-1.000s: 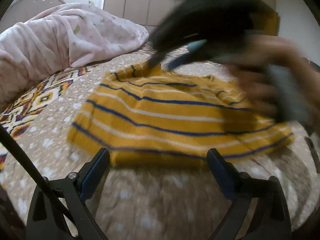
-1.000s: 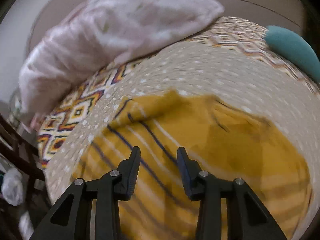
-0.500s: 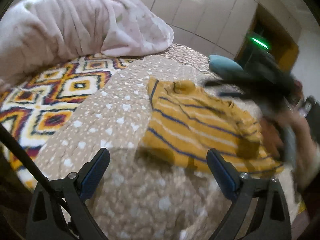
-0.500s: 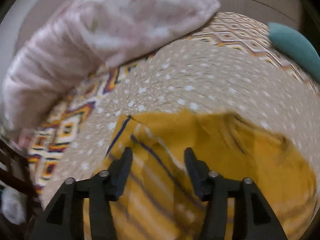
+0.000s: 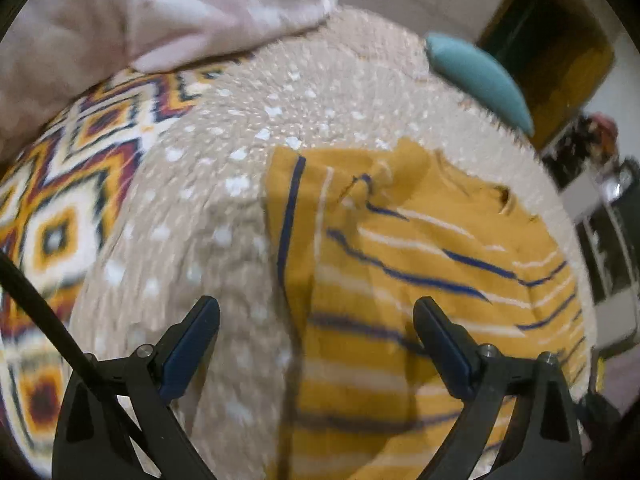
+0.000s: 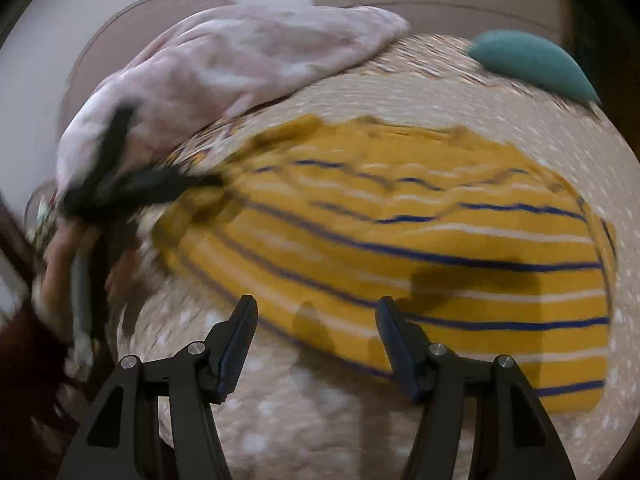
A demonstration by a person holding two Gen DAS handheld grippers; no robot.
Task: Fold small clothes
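A small mustard-yellow garment [image 5: 420, 280] with blue and white stripes lies flat on the beige dotted bedspread [image 5: 224, 208]; it also shows in the right wrist view [image 6: 420, 248]. My left gripper [image 5: 316, 316] is open and empty, hovering over the garment's left edge. In the right wrist view the left gripper [image 6: 160, 188] appears blurred at the garment's far left end. My right gripper [image 6: 316, 320] is open and empty, just above the garment's near edge.
A crumpled pink blanket [image 5: 140, 12] lies at the back of the bed, also in the right wrist view [image 6: 224, 64]. A teal pillow [image 5: 480, 76] sits at the far right edge. A colourful diamond pattern [image 5: 52, 208] covers the bedspread's left part.
Both grippers have swung to new spots around the garment. The right jaws have opened wider. The left gripper now looks along the garment from its side edge.
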